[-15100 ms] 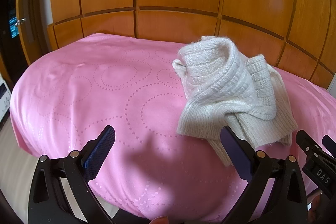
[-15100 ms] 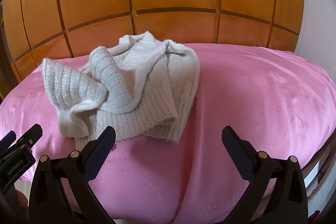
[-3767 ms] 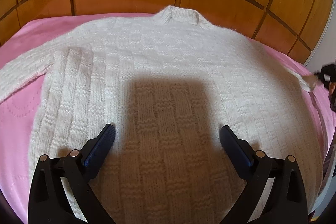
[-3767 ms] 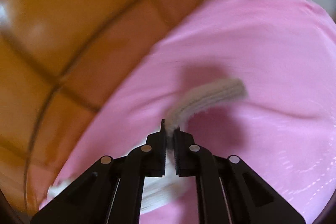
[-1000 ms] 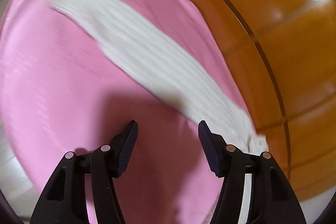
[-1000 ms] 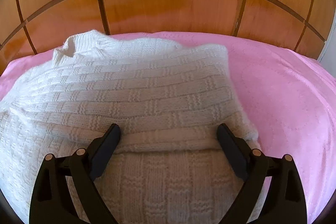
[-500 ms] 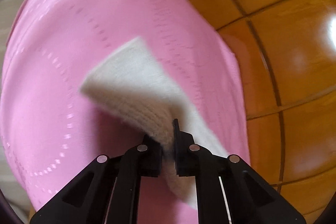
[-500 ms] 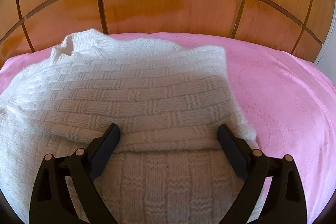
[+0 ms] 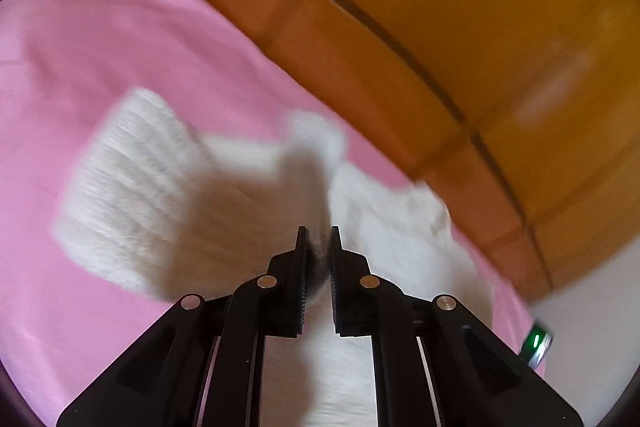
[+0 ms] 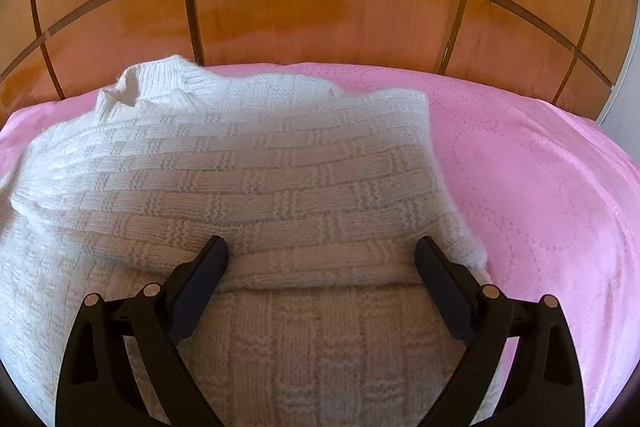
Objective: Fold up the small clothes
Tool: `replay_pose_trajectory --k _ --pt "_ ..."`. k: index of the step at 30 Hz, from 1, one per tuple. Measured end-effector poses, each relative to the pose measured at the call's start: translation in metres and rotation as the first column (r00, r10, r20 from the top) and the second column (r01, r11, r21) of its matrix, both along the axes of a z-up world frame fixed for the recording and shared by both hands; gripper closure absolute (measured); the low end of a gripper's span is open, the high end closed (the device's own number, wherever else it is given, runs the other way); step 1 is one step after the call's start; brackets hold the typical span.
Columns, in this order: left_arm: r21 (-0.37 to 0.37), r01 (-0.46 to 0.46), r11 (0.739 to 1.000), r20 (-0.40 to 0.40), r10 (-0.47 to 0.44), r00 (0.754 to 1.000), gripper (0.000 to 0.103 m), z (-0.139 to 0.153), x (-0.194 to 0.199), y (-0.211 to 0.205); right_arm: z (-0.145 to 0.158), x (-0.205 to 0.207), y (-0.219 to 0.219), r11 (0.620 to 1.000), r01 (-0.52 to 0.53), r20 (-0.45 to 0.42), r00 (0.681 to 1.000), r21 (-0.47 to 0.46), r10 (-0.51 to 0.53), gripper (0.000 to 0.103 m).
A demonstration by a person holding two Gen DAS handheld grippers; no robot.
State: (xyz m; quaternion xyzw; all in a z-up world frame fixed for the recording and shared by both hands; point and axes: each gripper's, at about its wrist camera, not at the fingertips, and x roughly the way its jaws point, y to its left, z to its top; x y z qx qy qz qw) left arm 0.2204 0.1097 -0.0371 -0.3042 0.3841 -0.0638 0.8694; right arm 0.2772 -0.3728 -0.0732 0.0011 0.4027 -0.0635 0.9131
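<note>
A white knitted sweater (image 10: 248, 179) lies on the pink bed cover (image 10: 540, 187), its right sleeve folded across the body and its collar toward the wooden headboard. My right gripper (image 10: 322, 259) is open and hovers over the folded sleeve, holding nothing. In the blurred left wrist view my left gripper (image 9: 318, 239) is shut on the sweater's left sleeve (image 9: 132, 187), which is lifted above the pink bed cover (image 9: 80, 39) with its cuff end hanging to the left.
A wooden panelled headboard (image 10: 320, 7) runs along the far side of the bed and also shows in the left wrist view (image 9: 460, 7). A white wall (image 9: 592, 307) lies to the right. The bed cover extends to the right of the sweater.
My left gripper closed on the left sleeve and now carries it up and toward the sweater's body, swinging right. My right gripper has stayed open and nearly still.
</note>
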Motion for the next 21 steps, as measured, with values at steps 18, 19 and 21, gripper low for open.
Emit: replay_pose_trajectory --k 18,19,21 --pt "0.332 0.148 0.932 0.02 -0.164 0.986 0.067 -0.057 -0.077 -0.06 0.023 -0.005 0.002 0.992 -0.023 0.023 1.0 0.12 0.021 0.013" --pt "0.326 0.143 0.935 0.028 -0.161 0.987 0.067 -0.06 -0.081 -0.058 0.031 -0.009 0.009 0.981 -0.068 0.047 0.997 0.184 0.06 0.015" --pt "0.312 0.137 0.94 0.034 -0.155 0.987 0.067 -0.061 -0.082 -0.055 0.046 -0.013 0.04 0.908 -0.225 0.063 0.974 0.352 0.217 0.015"
